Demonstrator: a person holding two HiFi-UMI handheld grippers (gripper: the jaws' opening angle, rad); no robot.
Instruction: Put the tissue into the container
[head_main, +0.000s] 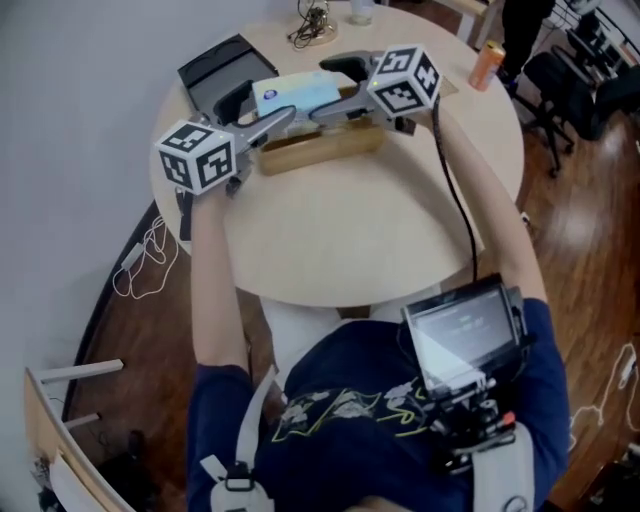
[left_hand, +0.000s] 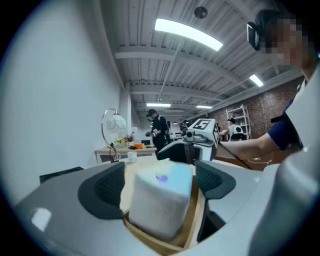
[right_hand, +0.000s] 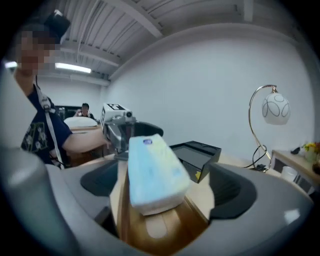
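A pale blue and white tissue pack (head_main: 295, 95) lies lengthwise over the open wooden container (head_main: 320, 150) at the far side of the round table. In the left gripper view the tissue pack (left_hand: 162, 200) sits inside the container's wooden walls (left_hand: 197, 220). In the right gripper view the tissue pack (right_hand: 152, 172) lies tilted above the container's floor (right_hand: 165, 232). My left gripper (head_main: 270, 122) is at the pack's left end and my right gripper (head_main: 335, 108) at its right end. Both are open, with gaps between pads and pack.
A black box (head_main: 215, 75) stands behind the container at the back left. An orange can (head_main: 487, 65) is at the table's right edge and cables (head_main: 312, 30) lie at the back. A lamp (right_hand: 274, 110) stands to the right. People stand in the background (left_hand: 157, 130).
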